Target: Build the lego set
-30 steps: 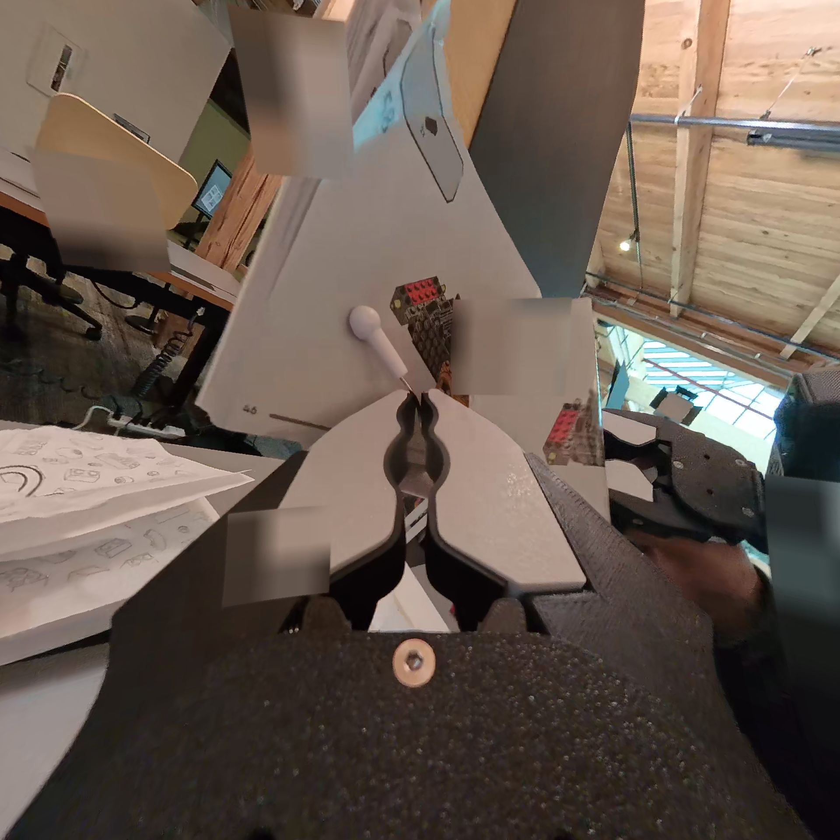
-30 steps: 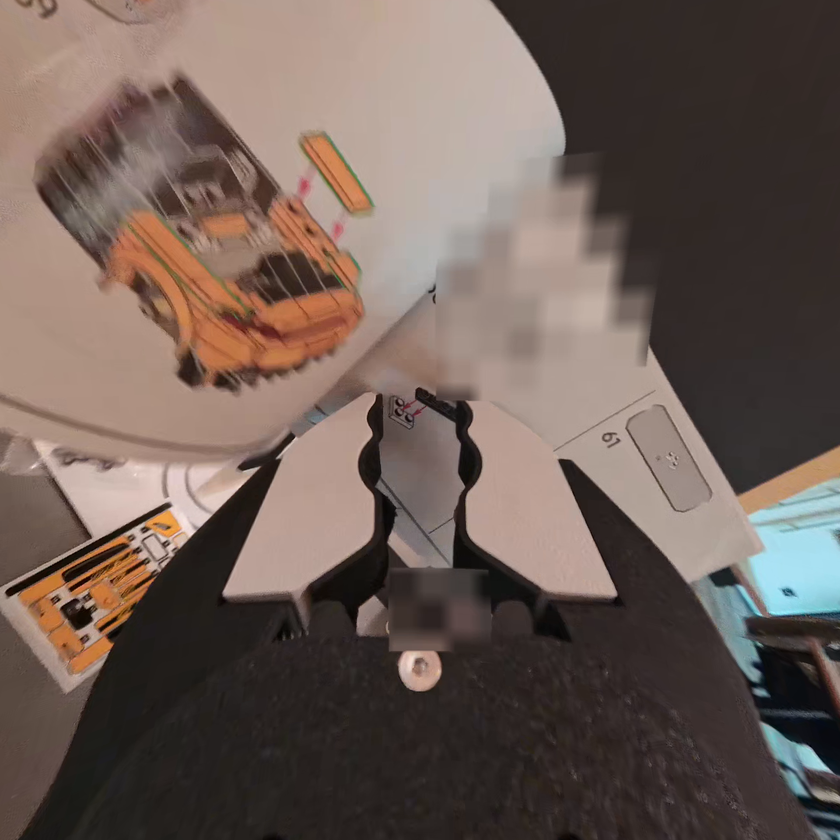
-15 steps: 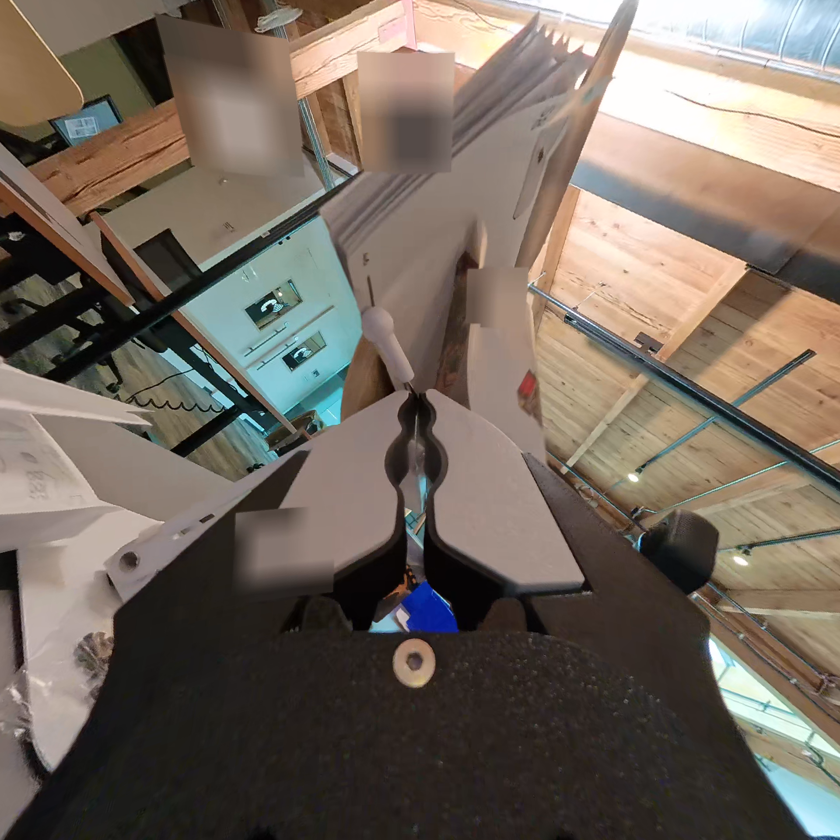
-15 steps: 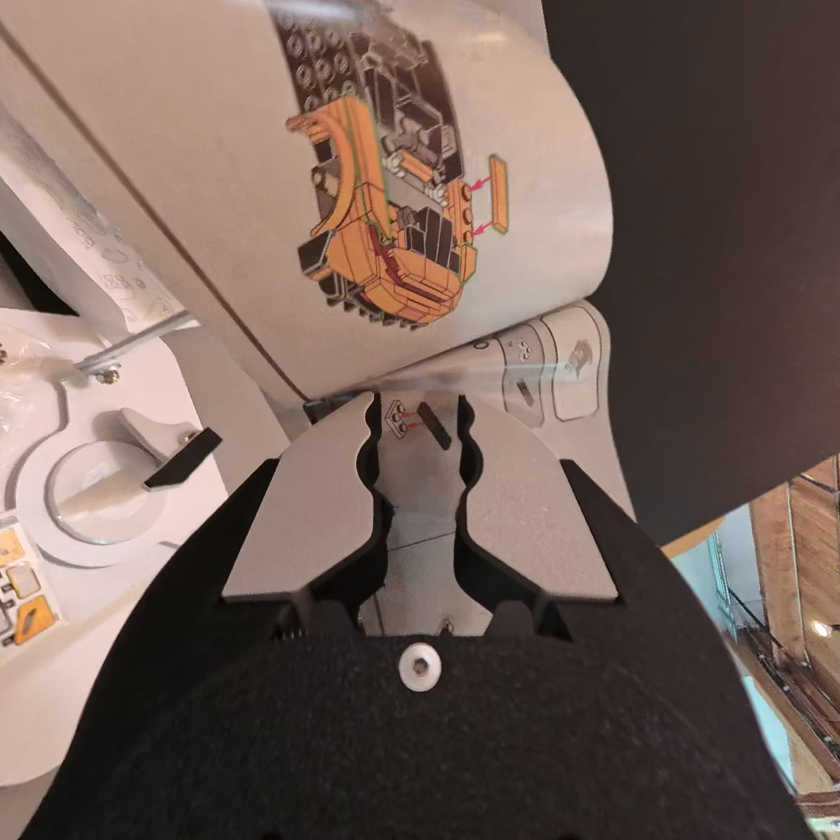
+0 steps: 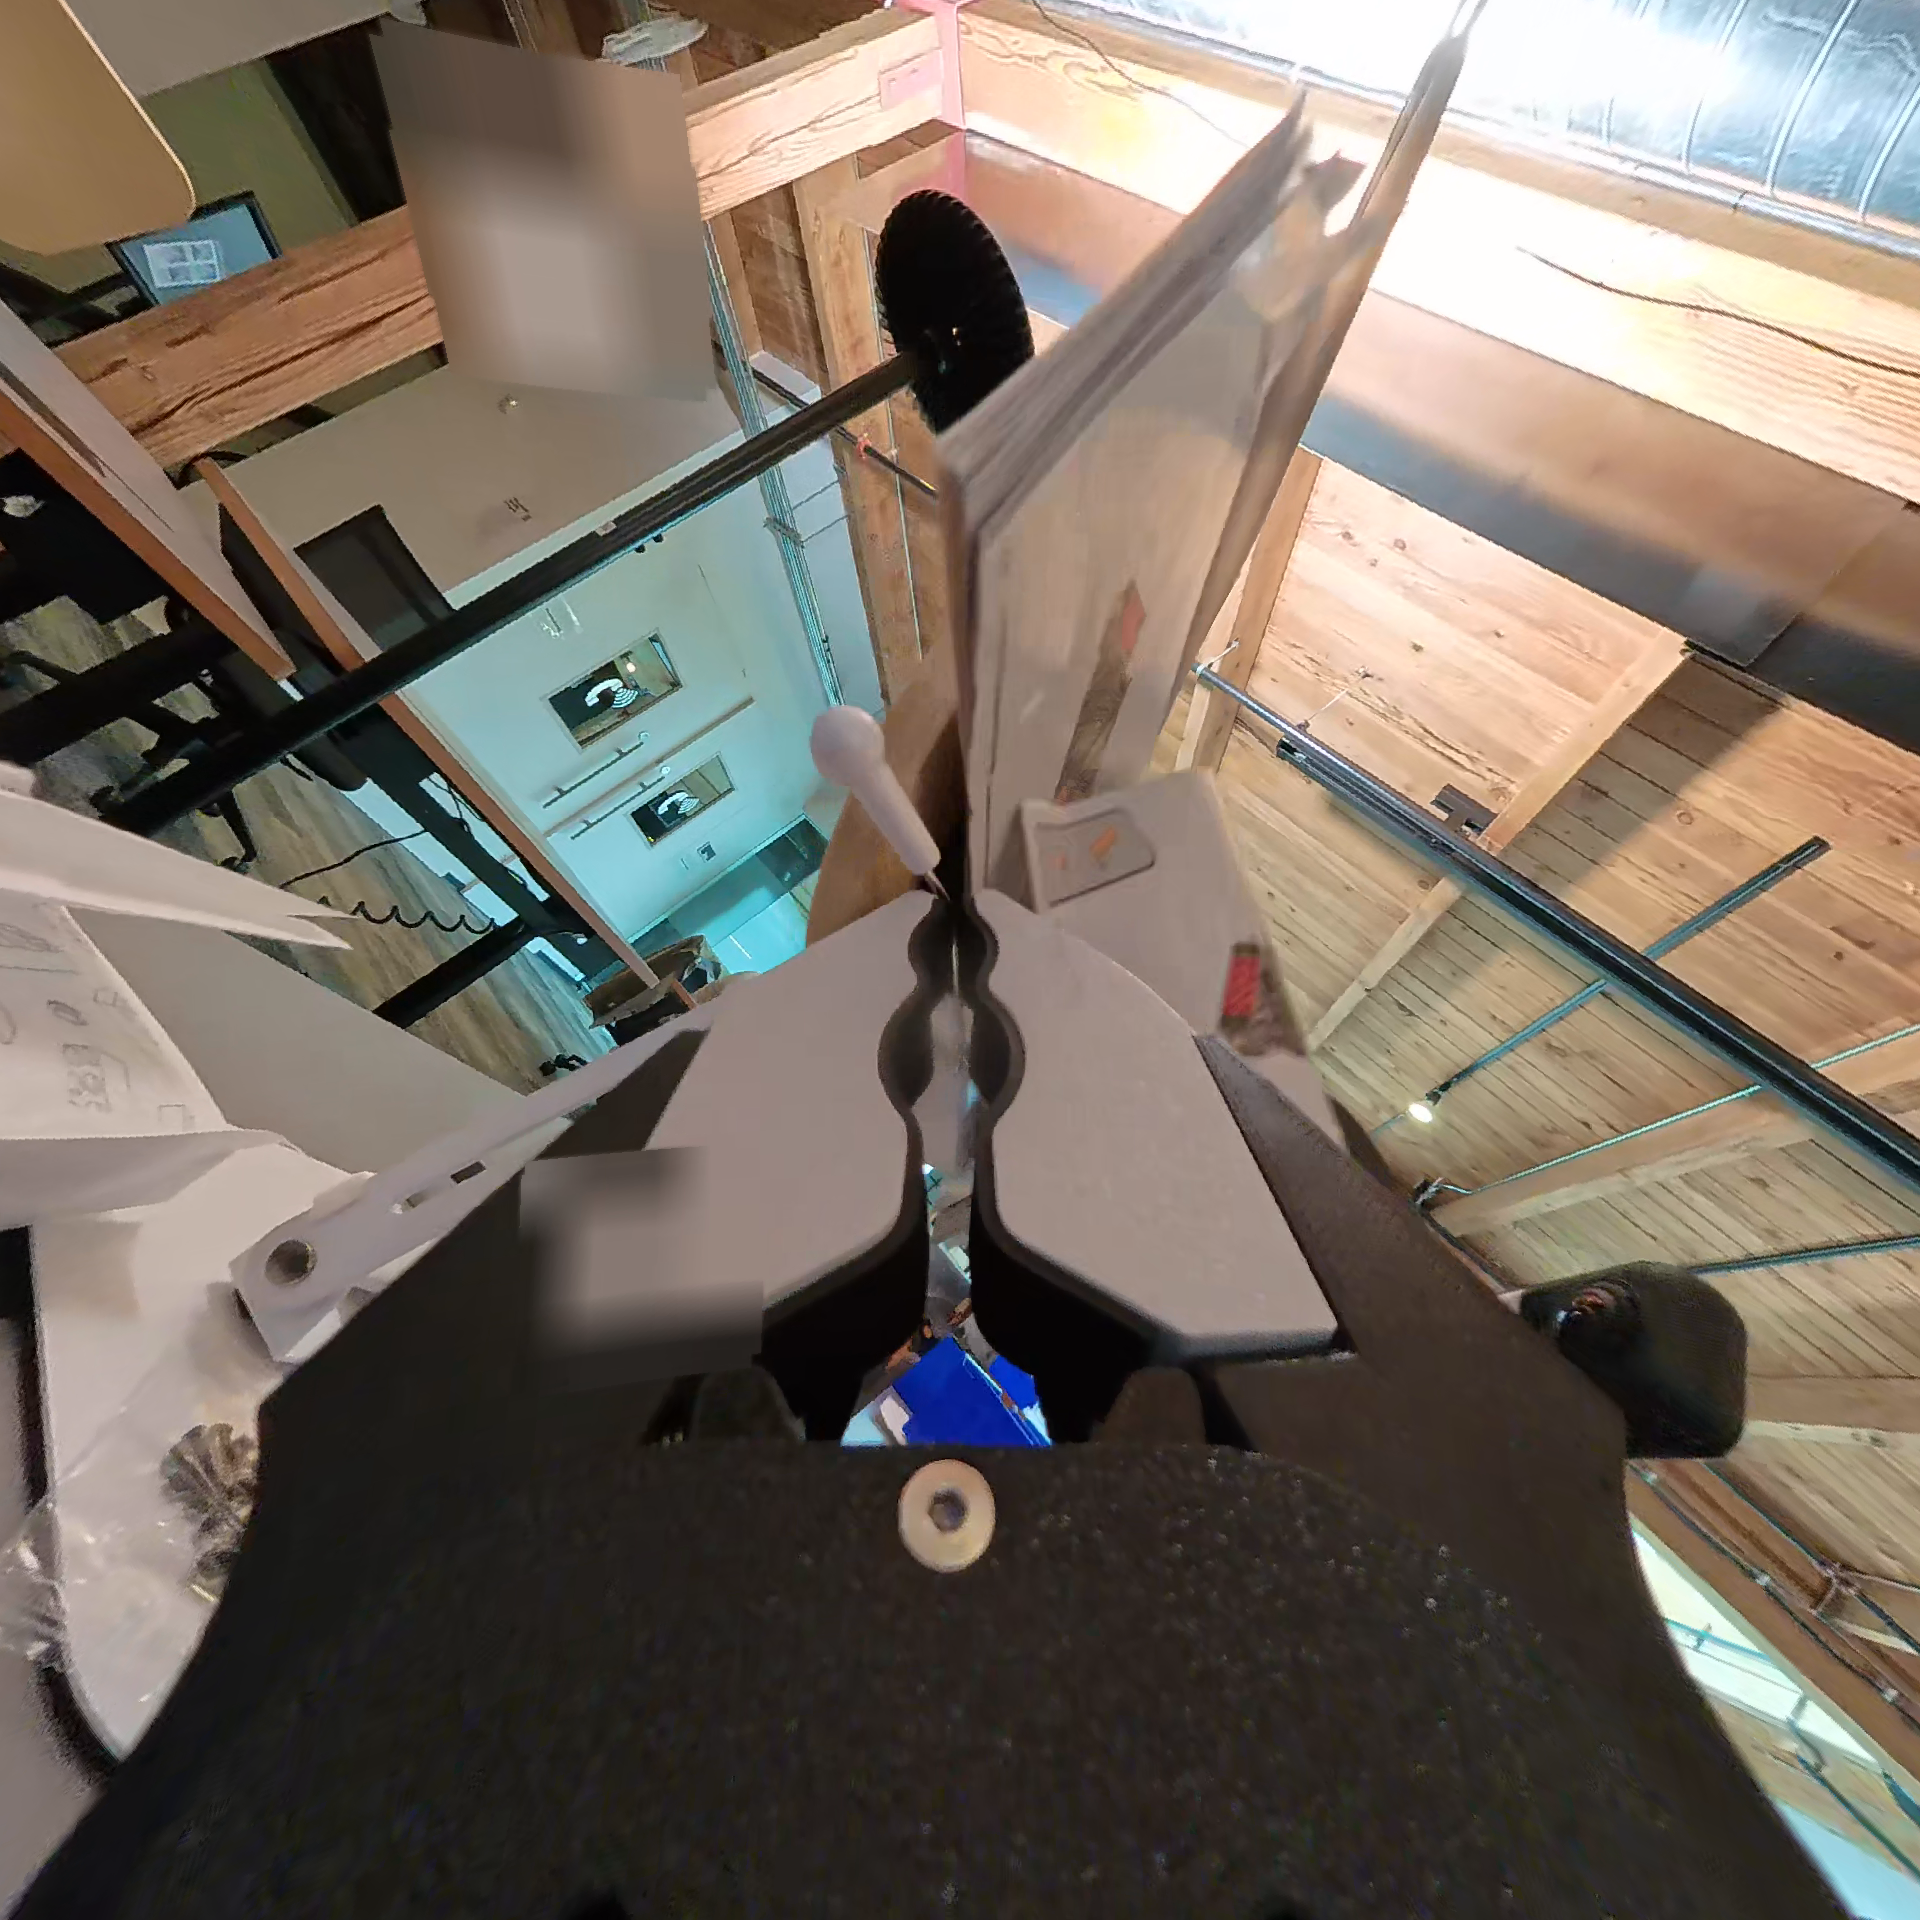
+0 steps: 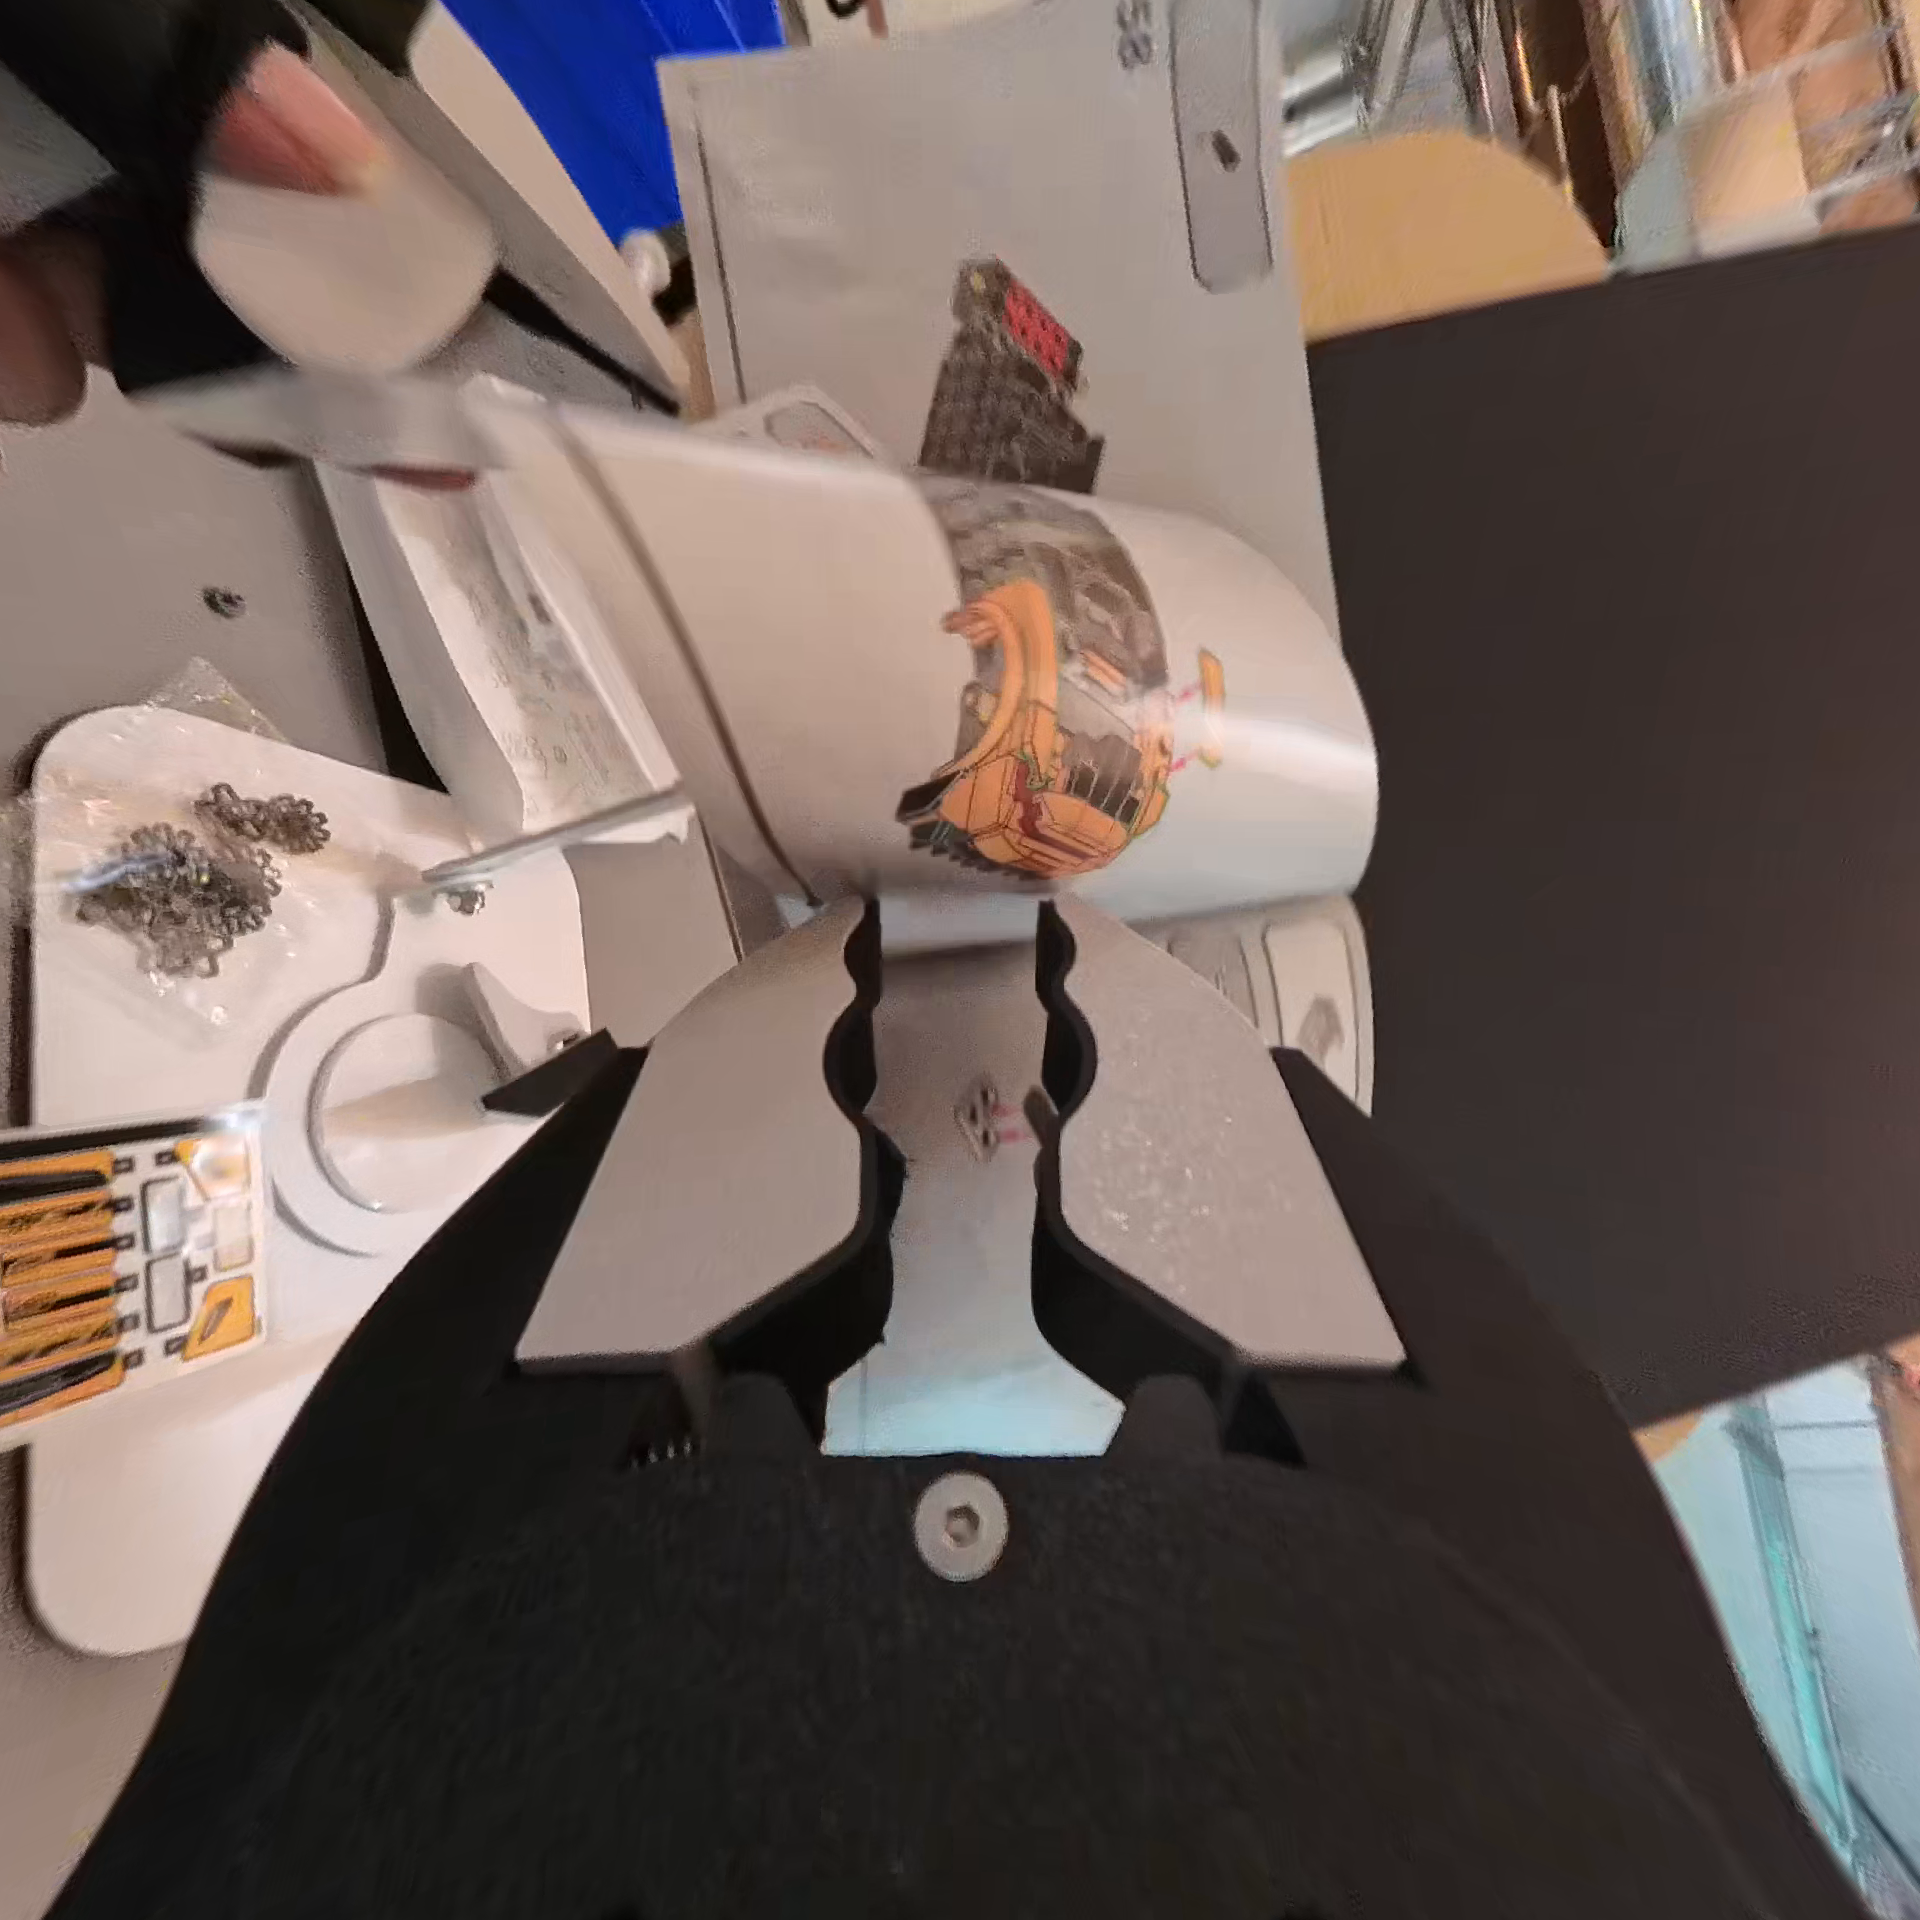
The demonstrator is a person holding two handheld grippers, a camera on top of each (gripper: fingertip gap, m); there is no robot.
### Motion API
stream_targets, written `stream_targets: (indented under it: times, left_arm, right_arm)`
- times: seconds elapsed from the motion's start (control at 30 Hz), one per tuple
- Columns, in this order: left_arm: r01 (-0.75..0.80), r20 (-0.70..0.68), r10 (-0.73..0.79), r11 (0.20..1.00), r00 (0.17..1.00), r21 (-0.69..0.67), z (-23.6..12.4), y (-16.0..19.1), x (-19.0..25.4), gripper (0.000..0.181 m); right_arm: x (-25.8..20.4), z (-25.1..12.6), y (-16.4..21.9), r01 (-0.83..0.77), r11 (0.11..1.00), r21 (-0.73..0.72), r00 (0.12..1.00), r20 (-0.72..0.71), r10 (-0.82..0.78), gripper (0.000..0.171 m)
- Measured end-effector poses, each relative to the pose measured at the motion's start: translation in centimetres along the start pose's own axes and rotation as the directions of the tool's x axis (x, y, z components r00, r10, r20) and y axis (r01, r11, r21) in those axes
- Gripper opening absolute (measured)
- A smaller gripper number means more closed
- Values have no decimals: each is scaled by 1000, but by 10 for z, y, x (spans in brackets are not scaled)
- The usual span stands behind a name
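Grey paper fills most of what we see: one instruction booklet (image 6: 997, 644) hangs in the air, its pages fanned, one sheet curling over with a printed orange-and-black model, another flat sheet behind it carrying a dark model with a red patch. In our left wrist view the same booklet (image 5: 1081, 644) rises edge-on above the fingers, against wooden ceiling beams.

We count two grippers. Our left gripper (image 5: 954, 914) is clenched, its two grey fingers (image 5: 1101, 1122) pressed together at the tips on a thin sheet of the booklet that runs down between them; one small white pin-like knob (image 5: 868, 790) sticks out just beside the tips. From the right wrist view that left gripper (image 6: 343, 260) shows blurred at the upper left, pinching the page's far edge, with a gloved hand (image 6: 94, 156) around it.

Our right gripper (image 6: 958, 914) stands apart-fingered, gripping nothing, with a page lying under the gap and the curled sheet just beyond the tips.

Below to the left we see one white stand plate (image 6: 125, 1455) on the table, one clear bag (image 6: 177, 862) of small dark lego parts lying on it, and one orange-and-black sticker sheet (image 6: 114, 1247) overlapping its edge. One folded white printed sheet (image 6: 530, 665) lies beside the booklet.
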State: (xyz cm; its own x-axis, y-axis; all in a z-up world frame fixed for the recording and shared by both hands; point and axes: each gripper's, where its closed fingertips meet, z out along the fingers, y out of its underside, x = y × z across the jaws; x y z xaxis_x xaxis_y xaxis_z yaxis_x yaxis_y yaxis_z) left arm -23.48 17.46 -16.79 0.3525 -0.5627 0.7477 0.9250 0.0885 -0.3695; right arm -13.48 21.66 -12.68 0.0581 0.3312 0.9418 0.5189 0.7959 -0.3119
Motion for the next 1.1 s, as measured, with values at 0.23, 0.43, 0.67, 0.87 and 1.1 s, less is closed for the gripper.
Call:
stream_targets:
  times: [0.23,0.43,0.67,0.87,1.1]
  left_arm:
    - [19,-5,-19,1000,1000,3,-1,0,-2,1]
    - [46,6,-46,999,999,28,-4,2,-6,1]
    - [59,51,-63,995,997,79,-12,9,-9,2]
    - [-74,120,59,990,991,123,-17,12,8,1]
    - [-367,195,364,930,911,-19,-8,12,24,1]
  right_arm:
    - [3,20,5,-199,971,-133,976,65,209,25]
    - [2,29,17,-143,976,-163,989,-2,145,24]
    - [2,35,11,-111,970,-216,993,3,114,24]
    - [1,39,7,-94,968,-234,995,14,100,22]
    - [-7,44,1,51,969,-243,998,40,-42,10]
